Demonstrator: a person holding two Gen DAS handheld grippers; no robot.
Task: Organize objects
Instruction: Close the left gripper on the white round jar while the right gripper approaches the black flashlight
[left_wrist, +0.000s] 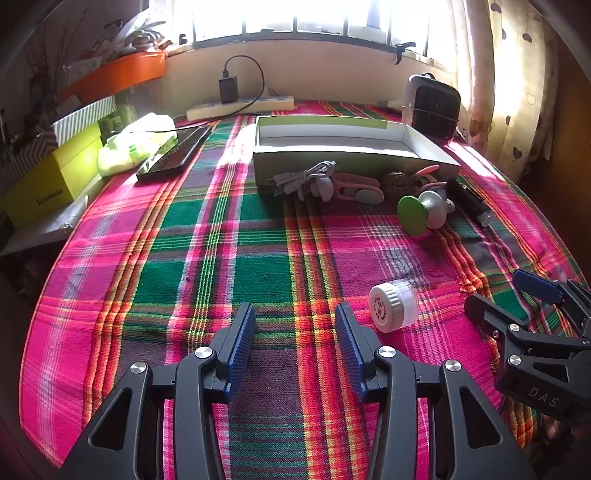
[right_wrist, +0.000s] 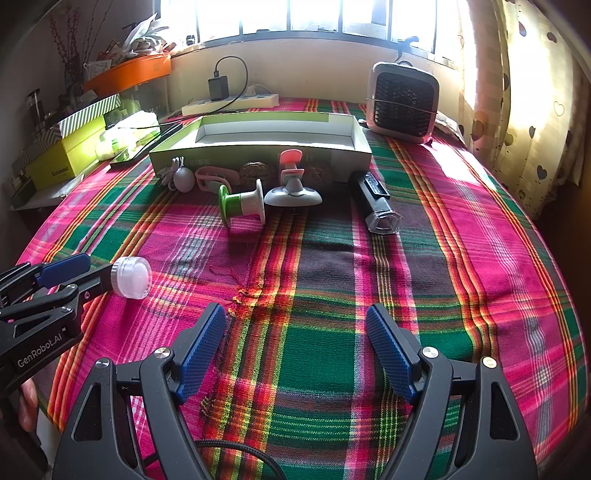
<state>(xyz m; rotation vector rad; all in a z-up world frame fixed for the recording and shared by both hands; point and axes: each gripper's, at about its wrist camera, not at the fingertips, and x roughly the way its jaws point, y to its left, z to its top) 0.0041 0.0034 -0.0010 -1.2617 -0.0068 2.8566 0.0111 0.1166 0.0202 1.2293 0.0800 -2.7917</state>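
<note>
Hovering over the plaid surface (left_wrist: 236, 236), left tongs (left_wrist: 295, 317) wide, gripping nothing. Right tongs (right_wrist: 295, 321) wide, empty too. White jar (left_wrist: 393, 305) lies lower right of left view, just beside left tongs.

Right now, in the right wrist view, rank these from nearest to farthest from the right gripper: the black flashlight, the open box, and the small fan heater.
From the right gripper:
1. Black flashlight, ahead, slightly right, on the cloth.
2. Open box, behind the row of small items.
3. Small fan heater, far right, by the window wall.
</note>
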